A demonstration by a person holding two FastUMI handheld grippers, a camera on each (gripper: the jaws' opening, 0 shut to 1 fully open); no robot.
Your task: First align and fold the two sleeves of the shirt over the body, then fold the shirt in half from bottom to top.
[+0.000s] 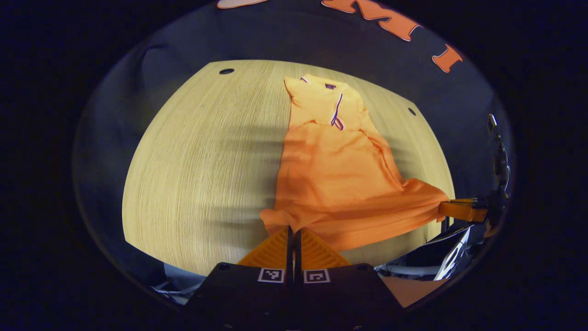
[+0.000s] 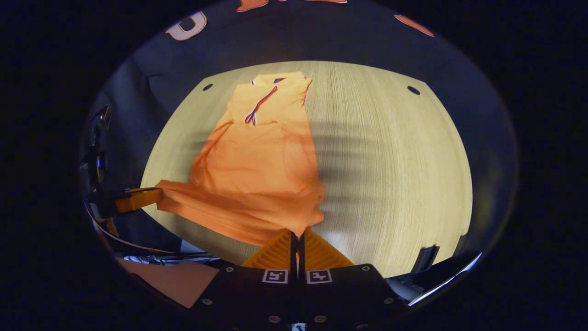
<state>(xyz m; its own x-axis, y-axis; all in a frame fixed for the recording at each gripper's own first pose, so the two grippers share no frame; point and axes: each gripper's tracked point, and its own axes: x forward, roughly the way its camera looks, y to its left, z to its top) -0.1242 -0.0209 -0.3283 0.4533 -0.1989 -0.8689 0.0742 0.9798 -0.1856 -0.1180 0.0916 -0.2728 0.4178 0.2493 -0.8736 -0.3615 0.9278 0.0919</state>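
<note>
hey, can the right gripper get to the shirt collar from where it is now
Probably yes, but not while staying put. The right gripper is shut on the shirt's bottom hem, and the collar lies at the far end. Only shirt and bare table lie between.

Recording booth: my pale wood-grain table [image 1: 202, 156] with round dark holes [image 1: 226, 71], dark cloth wall [image 1: 285, 37] close behind the table.

Orange shirt [image 1: 337, 174] lies collar-far on the table, sleeves folded in, hem corners lifted.

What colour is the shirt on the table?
Orange shirt, dark-and-white trim at the collar; clearest in right gripper view.
</note>
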